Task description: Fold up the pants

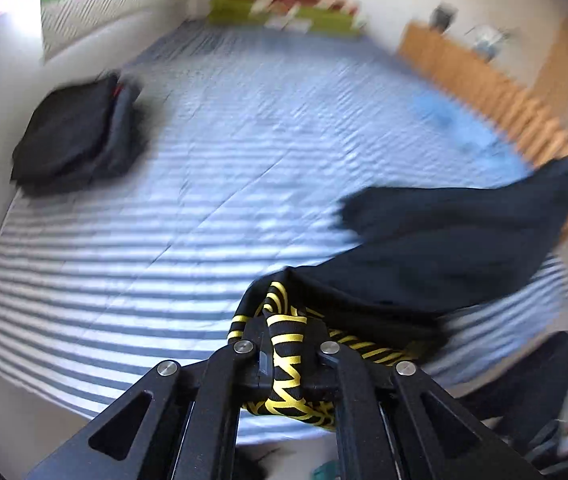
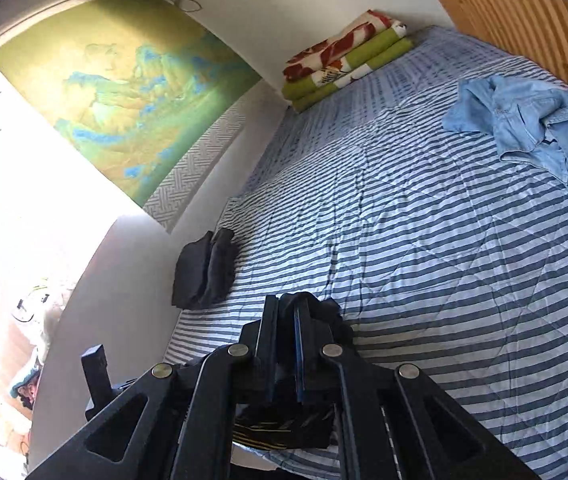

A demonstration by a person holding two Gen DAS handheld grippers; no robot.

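Black pants (image 1: 444,248) with a black-and-yellow patterned waistband (image 1: 288,344) hang over the striped bed (image 1: 163,240). My left gripper (image 1: 286,336) is shut on that waistband, and the black cloth stretches away up to the right edge of the left wrist view. In the right wrist view my right gripper (image 2: 284,312) is shut on a bunch of the black pants cloth (image 2: 324,312). A bit of the yellow-patterned waistband (image 2: 267,432) hangs below its jaws.
A folded dark pile (image 1: 79,136) (image 2: 203,276) lies at the bed's left edge by the wall. A light blue denim shirt (image 2: 540,128) lies crumpled near the wooden headboard (image 2: 524,16). Folded green and floral blankets (image 2: 348,60) are stacked in the far corner.
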